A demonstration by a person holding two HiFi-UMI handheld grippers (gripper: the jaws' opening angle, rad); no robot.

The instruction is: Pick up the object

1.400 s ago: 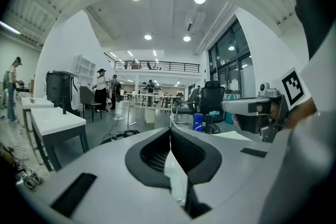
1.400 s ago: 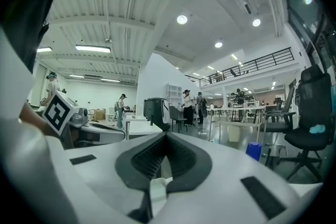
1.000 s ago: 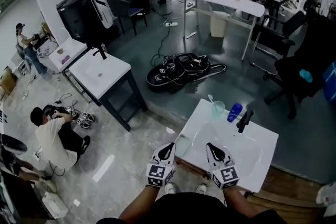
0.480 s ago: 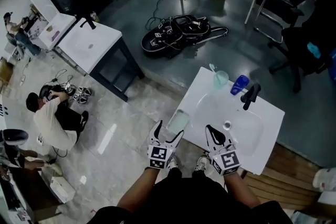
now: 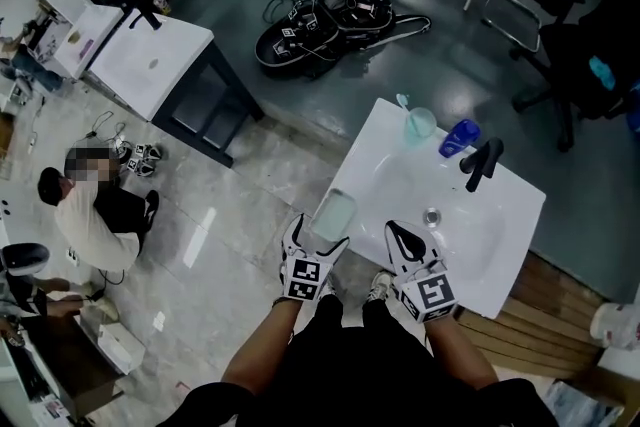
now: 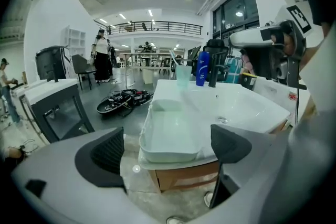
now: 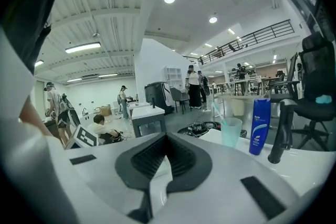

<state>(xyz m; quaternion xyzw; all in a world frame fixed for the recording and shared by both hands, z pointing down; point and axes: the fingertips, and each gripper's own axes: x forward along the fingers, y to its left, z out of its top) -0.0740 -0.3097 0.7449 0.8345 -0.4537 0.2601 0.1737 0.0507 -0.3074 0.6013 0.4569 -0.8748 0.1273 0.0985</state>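
Left gripper (image 6: 168,147): jaws opening wide, nothing gripped. Pale tray (image 6: 170,134) lies just ahead, at the washstand top's (image 5: 505,250) near left corner. Line up square across its short end and ease forward before you close. Right gripper (image 7: 165,161): jaws together, empty; keep it clear.

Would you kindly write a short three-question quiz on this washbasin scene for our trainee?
1. True or false: the blue bottle stands between the teal cup and the black faucet.
2. The right gripper has its jaws: A apart; B together; C closed on the cup.
3. At which corner of the washbasin counter does the white tray lie?
Key: 1 true; 2 B; 3 the near left corner.
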